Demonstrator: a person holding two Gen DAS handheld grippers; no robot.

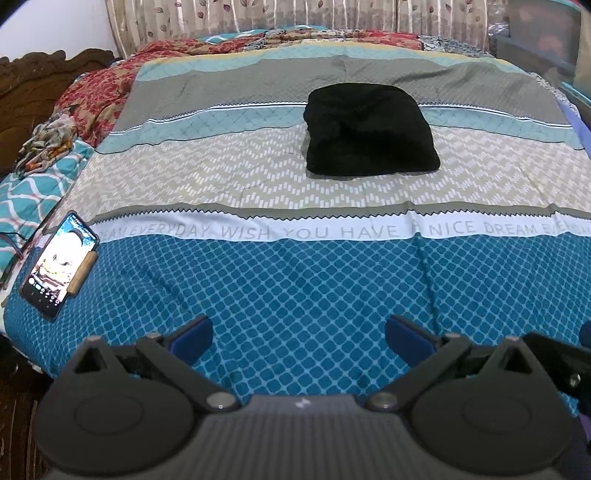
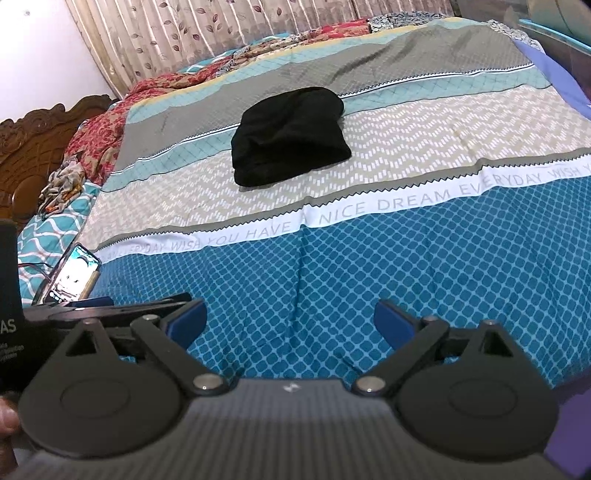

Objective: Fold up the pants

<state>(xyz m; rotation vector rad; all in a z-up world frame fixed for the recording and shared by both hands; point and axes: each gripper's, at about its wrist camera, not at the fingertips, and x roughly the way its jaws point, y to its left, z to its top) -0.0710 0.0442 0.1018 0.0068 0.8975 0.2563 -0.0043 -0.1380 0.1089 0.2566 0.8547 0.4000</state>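
Nearest the lens in the left wrist view, the left gripper [image 1: 299,334] stands wide, its blue pads [image 1: 195,330] well apart with nothing between them but the blue diamond-patterned band of the bedspread [image 1: 295,288]; the right gripper [image 2: 290,319] is spread just as wide in its own view, empty too, over the same band near the bed's close edge.

Going left to right in the left wrist view: a carved wooden headboard [image 1: 33,85] bounds the far left; a crumpled scarf [image 1: 48,142] and a red floral blanket [image 1: 99,96] lie bunched along that side; a smartphone [image 1: 61,264] with its screen lit rests at the bedspread's left edge, in a clamp with wooden jaws; the white band of lettering [image 1: 332,230] runs straight across the bed; the black pants [image 1: 369,131] sit right of centre as a compact folded bundle — straddling the beige zigzag band and the teal and grey bands beyond it, well apart from both grippers.

Open bedspread surrounds the bundle on every side, and the whole blue band between it and the grippers lies bare; a leaf-print curtain [image 1: 258,14] closes the far edge — in the right wrist view the bed's right edge drops off past a purple strip [image 2: 554,74].
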